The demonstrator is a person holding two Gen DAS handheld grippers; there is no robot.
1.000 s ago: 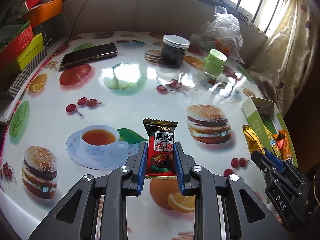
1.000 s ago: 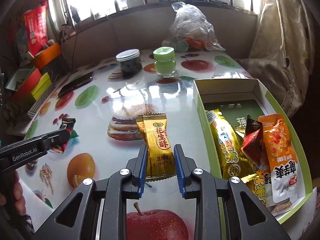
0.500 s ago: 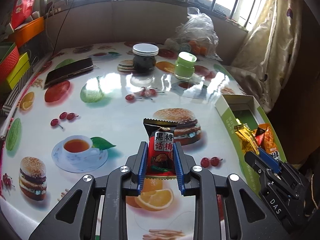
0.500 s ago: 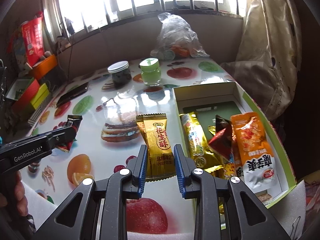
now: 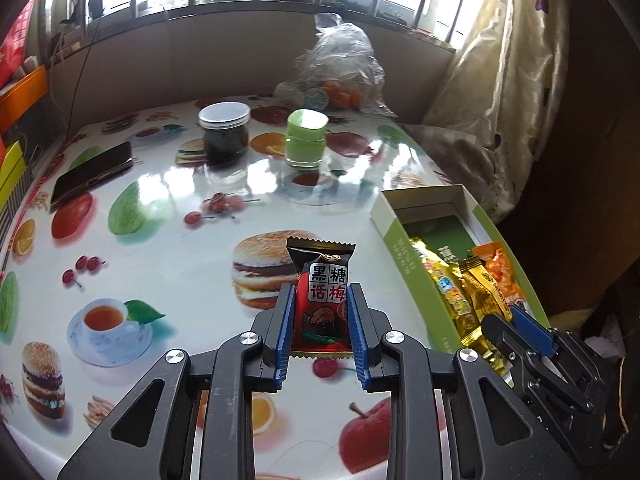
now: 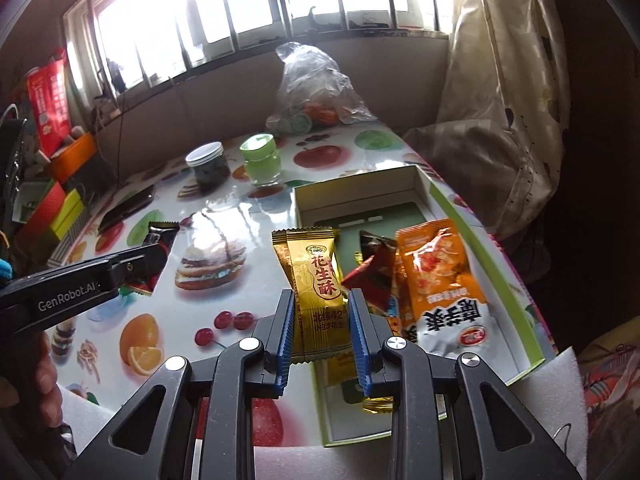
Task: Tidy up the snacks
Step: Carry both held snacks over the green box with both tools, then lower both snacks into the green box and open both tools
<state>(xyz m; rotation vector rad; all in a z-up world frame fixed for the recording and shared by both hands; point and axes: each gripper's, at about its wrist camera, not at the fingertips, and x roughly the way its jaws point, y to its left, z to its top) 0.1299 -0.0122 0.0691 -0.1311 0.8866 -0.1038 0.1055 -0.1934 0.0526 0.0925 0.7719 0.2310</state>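
The right gripper (image 6: 322, 328) is clamped on a gold snack packet (image 6: 320, 292), held upright just above the near left edge of the green-rimmed box (image 6: 480, 220). The packet reads 花生酥 in red on a gold panel, with 北纬42° below. The left gripper (image 5: 322, 332) is closed around a black-and-red snack packet (image 5: 323, 292), raised over the table (image 5: 160, 208) beside the box's left wall; its white label reads 黑糖话梅. The side of that gripper in the right view bears "GenRobot.AI", and a hand (image 6: 44, 376) grips its handle.

The open box holds several packets at its near end: an orange pouch (image 6: 444, 280) with large white characters, a dark red folded packet (image 6: 370, 276), and gold wrappers (image 5: 452, 292) lying lengthwise. Its far end shows bare green floor.

Farther off on the fruit-and-burger printed tablecloth stand a dark jar (image 5: 225, 132) with a white lid and a green jar (image 5: 306, 138), a phone (image 5: 94, 174) to their left. Behind them sits a clear plastic bag (image 5: 340, 72).
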